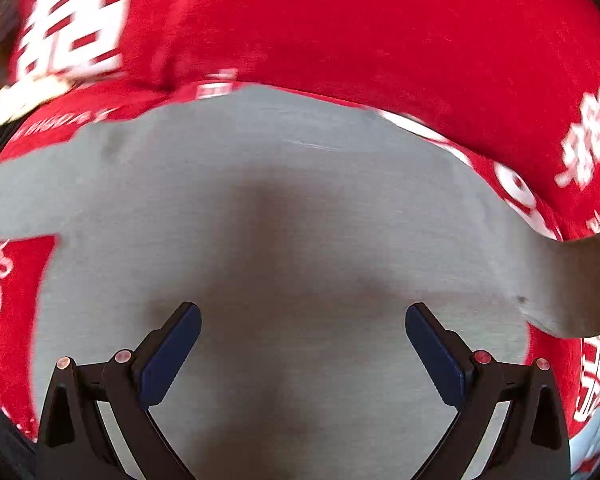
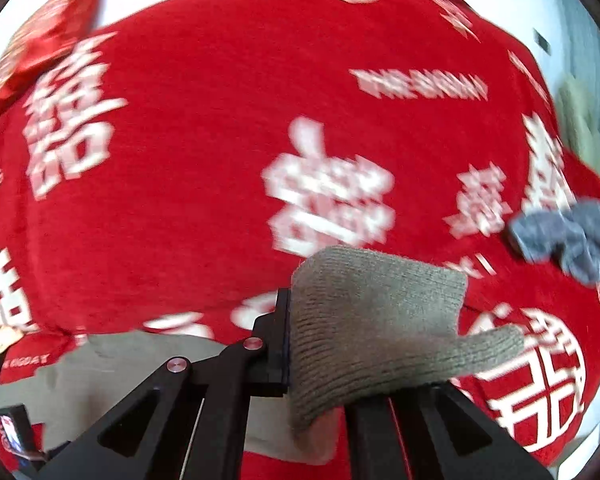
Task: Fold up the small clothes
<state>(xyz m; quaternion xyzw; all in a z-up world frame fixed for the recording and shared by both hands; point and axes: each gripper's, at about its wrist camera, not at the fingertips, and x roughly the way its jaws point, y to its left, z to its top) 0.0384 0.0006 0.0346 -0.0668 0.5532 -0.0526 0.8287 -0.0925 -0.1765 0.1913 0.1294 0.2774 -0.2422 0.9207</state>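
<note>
Grey-green knit glove (image 2: 376,320) hiding right gripper (image 2: 300,340)

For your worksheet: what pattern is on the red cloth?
White characters on the red cloth, best in right wrist view.

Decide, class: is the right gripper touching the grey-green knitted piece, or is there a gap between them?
Touching. The right wrist view shows the right gripper shut on the knitted piece, which drapes from its closed jaws above the red blanket.
</note>
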